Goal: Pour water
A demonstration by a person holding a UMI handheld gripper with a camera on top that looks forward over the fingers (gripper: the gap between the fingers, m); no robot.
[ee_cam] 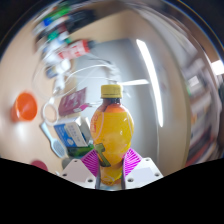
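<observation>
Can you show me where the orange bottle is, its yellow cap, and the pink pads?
orange bottle (110,132): gripper view, middle of its body, held between the fingers.
yellow cap (111,91): gripper view, on the cap's side.
pink pads (132,157): gripper view, on one pad beside the bottle.

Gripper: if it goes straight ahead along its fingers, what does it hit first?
The bottle of orange liquid with a yellow cap. It already sits between the gripper pads, apparently clamped, so nothing lies nearer. What is behind it is too blurred to rank.

We see a pale table (150,90) beyond the fingers. An orange cup (25,106) and several blurred packages (70,130) lie on it.
</observation>
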